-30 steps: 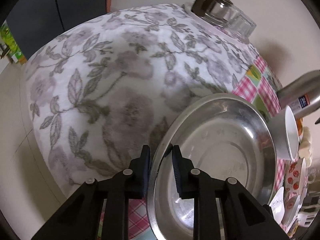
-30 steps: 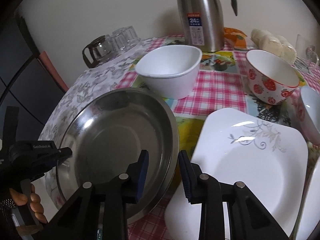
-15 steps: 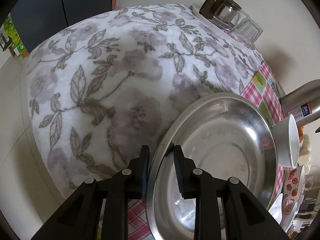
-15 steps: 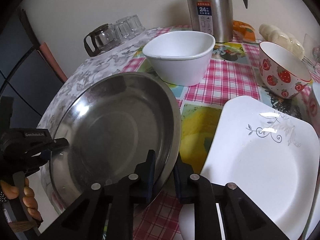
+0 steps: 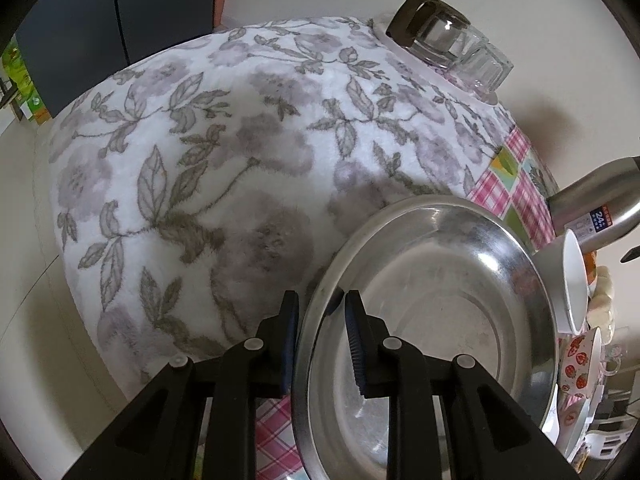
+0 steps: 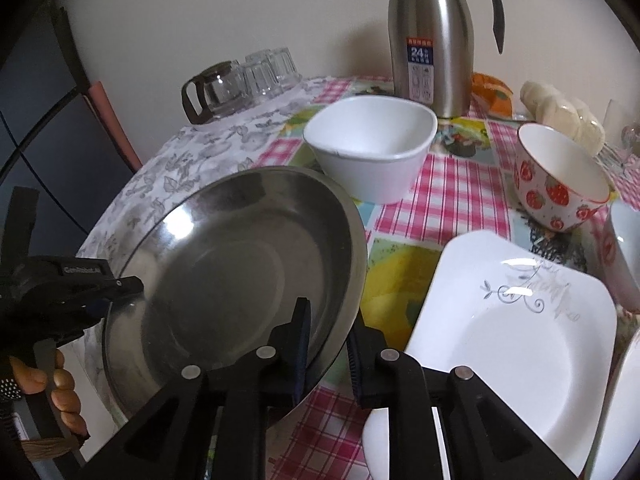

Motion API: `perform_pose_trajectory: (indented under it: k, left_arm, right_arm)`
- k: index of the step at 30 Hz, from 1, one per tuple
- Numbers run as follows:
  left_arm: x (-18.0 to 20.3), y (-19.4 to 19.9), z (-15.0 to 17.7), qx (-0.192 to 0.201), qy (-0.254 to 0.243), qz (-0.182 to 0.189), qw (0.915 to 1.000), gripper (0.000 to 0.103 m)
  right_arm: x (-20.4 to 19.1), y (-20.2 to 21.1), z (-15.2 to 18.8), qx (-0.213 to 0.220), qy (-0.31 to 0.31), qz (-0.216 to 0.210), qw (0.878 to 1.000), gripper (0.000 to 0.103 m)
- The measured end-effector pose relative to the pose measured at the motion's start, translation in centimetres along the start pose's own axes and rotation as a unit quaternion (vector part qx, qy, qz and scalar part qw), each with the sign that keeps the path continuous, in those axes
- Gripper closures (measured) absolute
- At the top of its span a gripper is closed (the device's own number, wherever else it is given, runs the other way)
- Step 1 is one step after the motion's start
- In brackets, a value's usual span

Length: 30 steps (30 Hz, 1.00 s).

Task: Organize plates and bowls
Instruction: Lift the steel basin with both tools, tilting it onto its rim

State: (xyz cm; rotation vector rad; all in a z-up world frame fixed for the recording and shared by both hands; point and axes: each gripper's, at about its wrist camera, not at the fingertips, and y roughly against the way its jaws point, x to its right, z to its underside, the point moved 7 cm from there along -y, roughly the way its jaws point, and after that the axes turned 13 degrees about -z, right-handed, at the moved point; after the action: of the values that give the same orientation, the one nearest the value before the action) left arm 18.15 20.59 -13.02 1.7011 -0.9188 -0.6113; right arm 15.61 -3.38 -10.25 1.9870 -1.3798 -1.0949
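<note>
Steel plate (image 6: 240, 264) is the piece in hand — we have it by two edges at once. The left gripper (image 5: 320, 336) has its jaws drawn narrow onto the rim, one finger outside and one inside the dish, and the right gripper (image 6: 328, 344) is clamped the same way on the opposite edge. The plate sits tilted between the two pairs of jaws, just left of the white square plate (image 6: 520, 344) on the surface (image 6: 452, 200). We judge the carry is the step now; next we need both hands moving together and level — toward a stacking spot.
</note>
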Motion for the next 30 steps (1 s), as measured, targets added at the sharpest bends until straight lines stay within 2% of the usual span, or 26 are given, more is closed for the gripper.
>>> perform_pose_trajectory:
  k: [8, 17, 30]
  left_arm:
    - [0.5, 2.2, -0.3, 0.02, -0.008, 0.017, 0.9996, 0.079]
    - [2.2, 6.4, -0.2, 0.057, -0.021, 0.046, 0.9971, 0.079]
    - [6.7, 12.0, 2.3, 0.101, -0.066, 0.082, 0.9893, 0.079]
  right_arm:
    - [-0.4, 1.9, -0.8, 0.02, 0.005, -0.006, 1.0, 0.084]
    - [-0.1, 5.4, -1.8, 0.052, 0.007, -0.008, 0.999, 0.084]
    - [2.9, 11.7, -2.6, 0.098, -0.011, -0.003, 0.995, 0.084]
